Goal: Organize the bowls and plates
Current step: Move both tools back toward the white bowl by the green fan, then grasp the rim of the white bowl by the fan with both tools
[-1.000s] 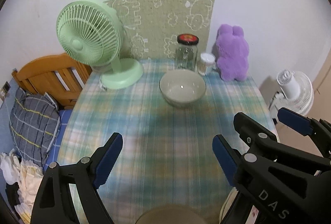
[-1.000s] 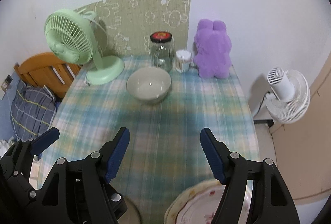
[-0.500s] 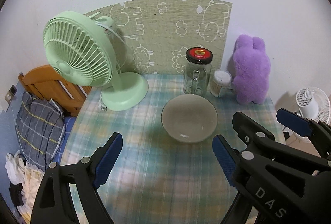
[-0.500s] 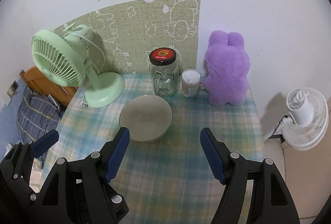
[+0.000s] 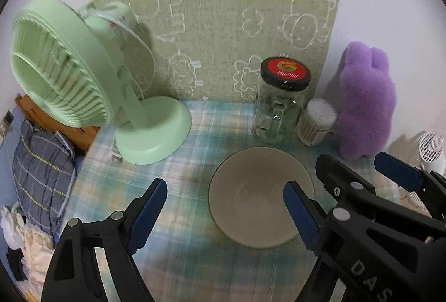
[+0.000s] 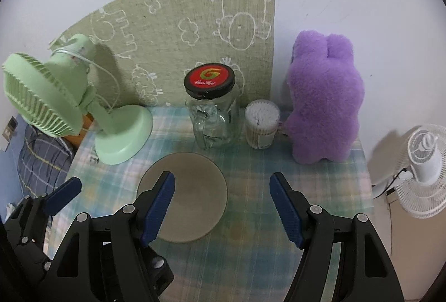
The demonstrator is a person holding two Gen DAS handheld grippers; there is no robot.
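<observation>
Two grippers are held above a plaid tablecloth (image 5: 195, 260), both with jaws spread wide and nothing grasped. A grey-beige bowl (image 5: 260, 196) is seen standing upright on the cloth, just in front of a glass jar (image 5: 278, 107) with a red-and-black lid. The left gripper (image 5: 223, 214) is positioned so that its right finger overlaps the bowl's right rim in the view; contact cannot be told. The right gripper (image 6: 221, 207) is placed with its left finger over the bowl's interior. A cotton swab container (image 6: 262, 123) is set beside the jar, with a purple plush toy (image 6: 324, 101) to its right. A green desk fan (image 5: 83, 84) is stood at the left.
</observation>
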